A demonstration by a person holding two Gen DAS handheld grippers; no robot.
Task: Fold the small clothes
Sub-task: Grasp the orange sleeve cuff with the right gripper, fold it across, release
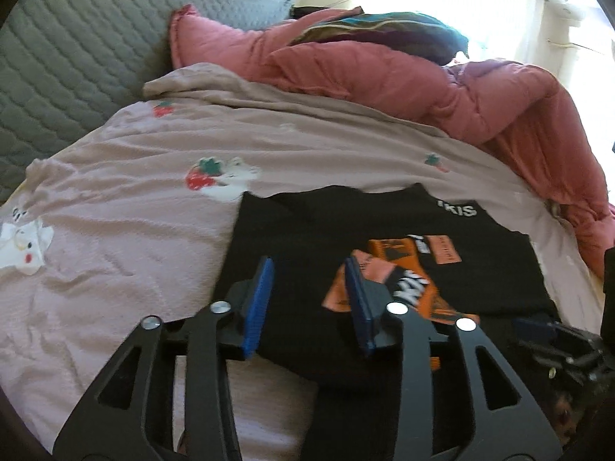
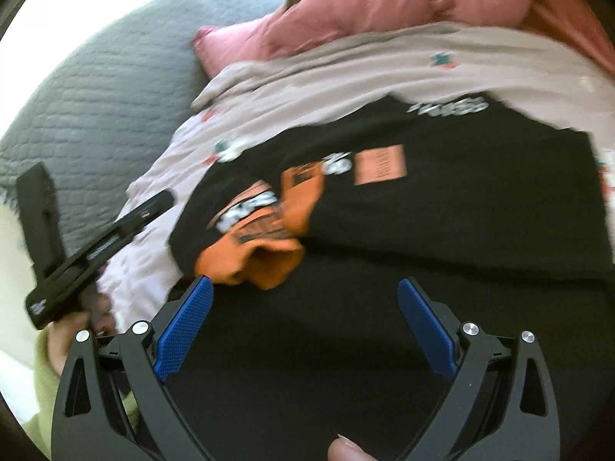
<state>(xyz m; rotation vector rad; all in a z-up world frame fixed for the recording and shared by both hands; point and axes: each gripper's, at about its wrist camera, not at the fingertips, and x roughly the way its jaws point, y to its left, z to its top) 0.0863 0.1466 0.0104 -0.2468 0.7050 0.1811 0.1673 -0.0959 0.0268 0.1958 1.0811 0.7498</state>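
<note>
Both claws empty: left gripper (image 1: pixel 309 299) part-open, right gripper (image 2: pixel 305 322) wide over black tee (image 1: pixel 346 238). Grab near hem w/ both corners, fold far, keep orange print (image 2: pixel 265 230) flat.

A black shirt (image 1: pixel 384 238) with orange patches and white lettering lies on a pale pink sheet (image 1: pixel 127 223) printed with red strawberries, beside a rose-pink quilt (image 1: pixel 461 92), a grey quilted cover (image 1: pixel 69 57), and blue-padded black claws.

The black shirt (image 1: pixel 315 230) is soft matt cloth. The grey blanket (image 1: pixel 77 57) looks bumpy. The claw pads (image 2: pixel 184 326) are rough blue plastic.
</note>
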